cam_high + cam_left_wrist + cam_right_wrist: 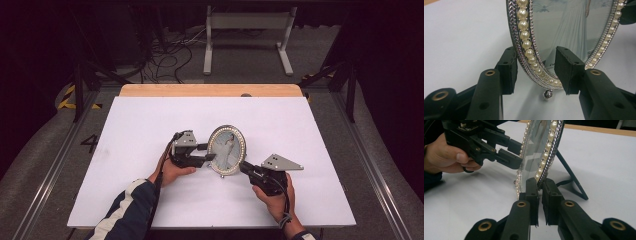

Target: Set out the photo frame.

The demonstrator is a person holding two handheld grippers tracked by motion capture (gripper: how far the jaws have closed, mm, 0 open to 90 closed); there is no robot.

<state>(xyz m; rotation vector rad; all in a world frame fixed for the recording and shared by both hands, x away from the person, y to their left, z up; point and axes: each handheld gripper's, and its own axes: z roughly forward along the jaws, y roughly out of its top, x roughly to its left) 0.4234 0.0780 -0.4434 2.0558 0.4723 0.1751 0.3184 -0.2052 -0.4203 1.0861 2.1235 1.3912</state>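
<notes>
White tabletop [150, 130], wooden edge [210, 90], dim room.

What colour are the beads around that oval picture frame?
Cream-white pearl beads set in a silver rim of the oval frame; the left gripper view shows them best.

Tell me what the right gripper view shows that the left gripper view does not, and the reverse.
Right gripper view alone: the frame's black back stand propped on the white table, the person's hand, and the right gripper clamped on the rim.

Left gripper view alone: the pale-robed figure in the picture, and a small metal ball foot.

Both: the oval pearl-trimmed picture frame and the left gripper astride its edge.
</notes>
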